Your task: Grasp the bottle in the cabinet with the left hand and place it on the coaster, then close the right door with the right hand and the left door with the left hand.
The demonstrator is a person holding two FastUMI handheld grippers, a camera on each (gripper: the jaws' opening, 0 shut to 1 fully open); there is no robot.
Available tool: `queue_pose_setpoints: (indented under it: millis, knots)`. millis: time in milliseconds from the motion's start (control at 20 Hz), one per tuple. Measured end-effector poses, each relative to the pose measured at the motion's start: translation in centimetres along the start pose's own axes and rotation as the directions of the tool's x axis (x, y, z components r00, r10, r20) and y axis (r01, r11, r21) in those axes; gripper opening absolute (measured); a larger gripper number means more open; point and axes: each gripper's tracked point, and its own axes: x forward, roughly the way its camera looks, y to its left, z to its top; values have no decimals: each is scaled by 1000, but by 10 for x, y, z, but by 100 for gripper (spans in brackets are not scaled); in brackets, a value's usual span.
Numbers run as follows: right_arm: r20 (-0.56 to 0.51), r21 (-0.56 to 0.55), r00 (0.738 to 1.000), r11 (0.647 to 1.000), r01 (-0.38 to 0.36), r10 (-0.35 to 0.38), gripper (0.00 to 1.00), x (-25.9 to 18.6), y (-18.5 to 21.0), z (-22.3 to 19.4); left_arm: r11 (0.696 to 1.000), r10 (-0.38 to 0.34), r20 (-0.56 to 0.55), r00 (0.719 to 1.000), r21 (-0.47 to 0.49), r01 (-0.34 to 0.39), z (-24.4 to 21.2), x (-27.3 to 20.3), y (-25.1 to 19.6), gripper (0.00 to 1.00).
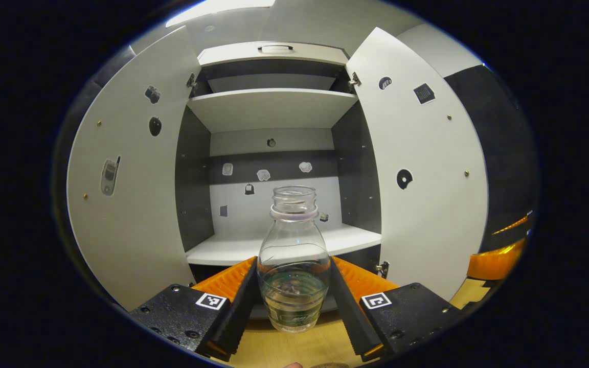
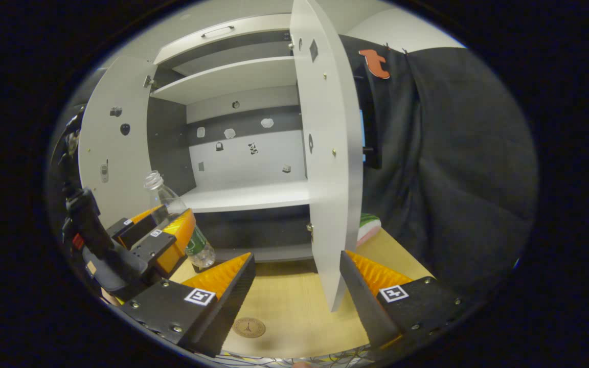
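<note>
A clear, uncapped bottle (image 1: pixel 293 240) with a green label is outside the cabinet, low over the wooden table (image 1: pixel 284 350). My left gripper (image 1: pixel 293 261) is shut on its lower body. In the right gripper view the bottle (image 2: pixel 167 202) leans, held by the left gripper (image 2: pixel 164 232) in front of the cabinet's left half. The round brown coaster (image 2: pixel 248 327) lies on the table (image 2: pixel 294 306), nearer the front edge and to the right of the bottle. Both doors are open: the left door (image 1: pixel 131 179) and the right door (image 1: pixel 422 168). My right gripper (image 2: pixel 297 255) is open, with the right door's edge (image 2: pixel 327 179) just ahead of its fingers.
The cabinet's lower shelf (image 1: pixel 223 250) and upper shelf (image 1: pixel 269 105) are bare. A pink and green object (image 2: pixel 368 227) lies on the table behind the right door. Black cloth (image 2: pixel 453 179) hangs on the right. Cables (image 2: pixel 304 357) run along the table's front edge.
</note>
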Motion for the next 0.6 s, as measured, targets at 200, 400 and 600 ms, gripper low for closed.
queue_pose_setpoints:
  millis: [200, 400, 600]
  knots:
    - [-36, -4, 999, 1000, 25, -25, 100, -8, -17, -20, 1000, -6, -59, 998, -20, 4, -41, -20, -15, 81]
    - [-78, 5, 996, 999, 40, -39, 100, -8, -29, -44, 999, -3, -125, 992, -53, -4, -86, -36, -25, 81]
    - [-143, 8, 989, 999, 51, -49, 100, -7, -37, -76, 995, -24, -193, 981, -104, 4, -137, -56, -36, 81]
